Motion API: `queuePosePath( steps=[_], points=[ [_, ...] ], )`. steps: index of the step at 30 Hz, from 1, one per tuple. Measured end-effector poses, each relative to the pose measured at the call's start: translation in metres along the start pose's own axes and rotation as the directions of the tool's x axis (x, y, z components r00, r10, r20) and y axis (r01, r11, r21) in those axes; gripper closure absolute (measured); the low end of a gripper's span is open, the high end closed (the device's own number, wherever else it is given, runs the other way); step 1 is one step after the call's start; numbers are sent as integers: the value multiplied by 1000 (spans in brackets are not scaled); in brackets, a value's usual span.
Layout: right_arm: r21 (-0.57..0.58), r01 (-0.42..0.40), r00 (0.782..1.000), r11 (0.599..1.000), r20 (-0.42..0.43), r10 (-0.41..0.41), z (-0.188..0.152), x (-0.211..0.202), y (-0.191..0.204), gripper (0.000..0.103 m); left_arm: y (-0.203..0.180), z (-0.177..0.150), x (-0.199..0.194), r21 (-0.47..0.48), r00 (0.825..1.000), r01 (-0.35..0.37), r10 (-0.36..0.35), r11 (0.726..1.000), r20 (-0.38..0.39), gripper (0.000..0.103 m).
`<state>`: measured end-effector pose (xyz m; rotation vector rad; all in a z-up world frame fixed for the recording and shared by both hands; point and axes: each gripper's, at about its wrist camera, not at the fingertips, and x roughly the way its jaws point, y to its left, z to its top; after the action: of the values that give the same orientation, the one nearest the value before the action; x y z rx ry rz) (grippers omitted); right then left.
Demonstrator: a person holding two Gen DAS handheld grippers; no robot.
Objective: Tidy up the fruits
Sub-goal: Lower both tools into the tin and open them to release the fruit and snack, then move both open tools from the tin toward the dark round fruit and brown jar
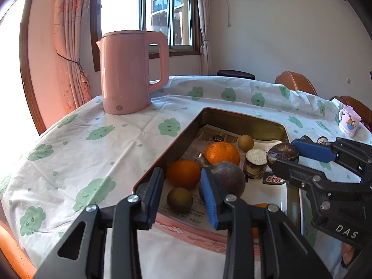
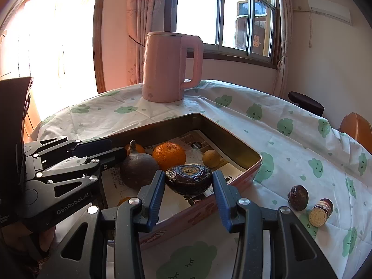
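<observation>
A pink metal tin point(image 1: 176, 139) point(image 2: 232, 139) on the table holds two oranges point(image 1: 222, 153) point(image 2: 169, 154), a dark purple fruit point(image 1: 229, 177) point(image 2: 137, 171), small brown fruits point(image 1: 179, 199) point(image 2: 210, 158) and a sugarcane piece point(image 1: 255, 164). My right gripper point(image 2: 188, 186) point(image 1: 284, 154) is shut on a wrinkled passion fruit point(image 2: 188, 179) point(image 1: 282, 154) above the tin. My left gripper point(image 1: 180, 193) point(image 2: 116, 150) is open and empty over the tin's near end. Another passion fruit point(image 2: 298, 197) and a sugarcane piece point(image 2: 320, 212) lie on the cloth to the right.
A pink kettle point(image 1: 133, 72) point(image 2: 171, 66) stands behind the tin. A pink cup point(image 1: 348, 122) sits at the far right. Orange chairs point(image 1: 295, 81) ring the table. The cloth point(image 1: 93, 151) has green cloud prints.
</observation>
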<state>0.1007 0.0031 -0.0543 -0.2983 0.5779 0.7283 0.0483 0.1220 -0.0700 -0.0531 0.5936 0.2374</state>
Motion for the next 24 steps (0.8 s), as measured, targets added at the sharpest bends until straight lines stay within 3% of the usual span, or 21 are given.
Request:
queuePosePath(
  steps=[4,6,10,19,24],
  points=[
    [-1,1,1000,1000,-1,-1,0,0,0,58,-2,0,-4,19,1000,1,-1,1000,19,32],
    [-4,4,1000,1000,3,-4,-1,-1,0,58,-5,0,-7,33,999,-21,20,999,35,24],
    [17,16,999,1000,29,-17,-1,-6,-4,41,0,1,-5,7,999,-17,17,1000,29,13],
    [38,35,996,999,85,-38,-2,-17,-7,27,3,0,-10,-6,998,-27,27,1000,57,6],
    [62,61,993,996,96,-66,-11,-32,-20,26,4,3,-15,-42,997,-17,20,999,74,4]
  ],
)
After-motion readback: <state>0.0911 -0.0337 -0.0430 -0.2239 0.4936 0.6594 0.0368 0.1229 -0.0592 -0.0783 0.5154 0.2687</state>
